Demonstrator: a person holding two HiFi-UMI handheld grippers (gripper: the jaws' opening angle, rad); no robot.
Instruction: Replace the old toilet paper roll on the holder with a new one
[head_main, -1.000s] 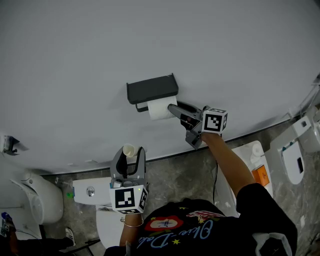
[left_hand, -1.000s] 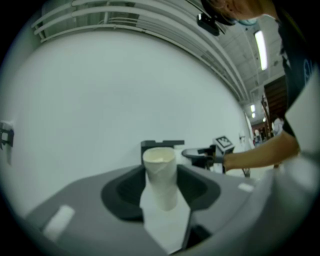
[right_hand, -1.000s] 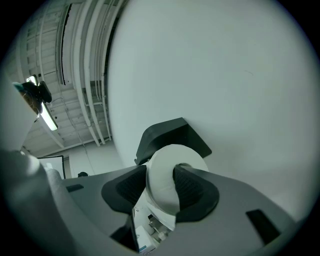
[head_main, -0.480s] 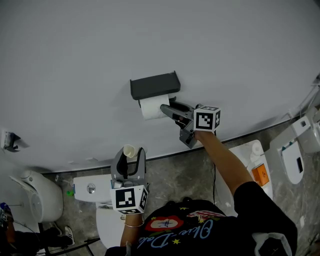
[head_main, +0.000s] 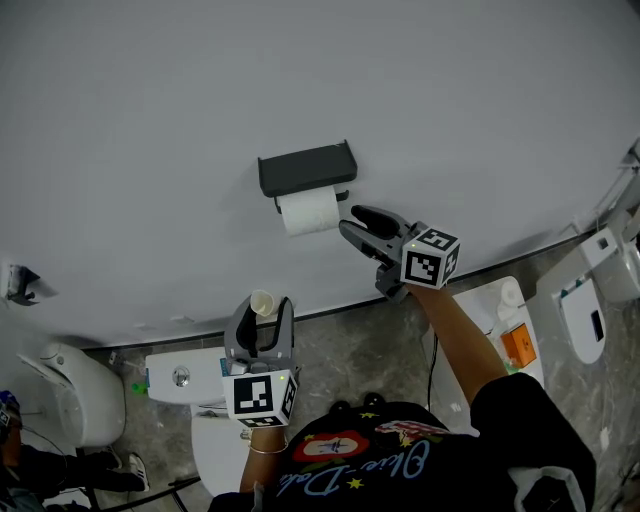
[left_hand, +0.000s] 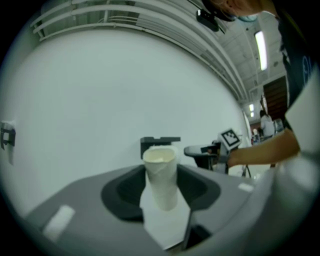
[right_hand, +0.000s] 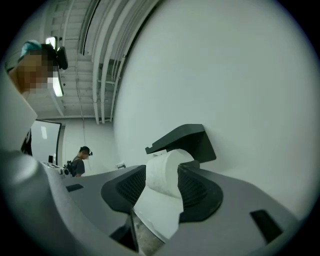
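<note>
While left jaws pinch a bare tube (left_hand: 161, 175), right jaws gape beside the full roll (head_main: 309, 212).

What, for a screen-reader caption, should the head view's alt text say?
Seen from above, a person's open right tool hovers just right of a white toilet paper roll on a black wall-mounted holder. Their left tool, lower down, holds a small pale paper tube.

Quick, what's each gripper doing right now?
Left gripper: shut on the empty tube.
Right gripper: open, empty, beside the full roll on the holder.
</note>
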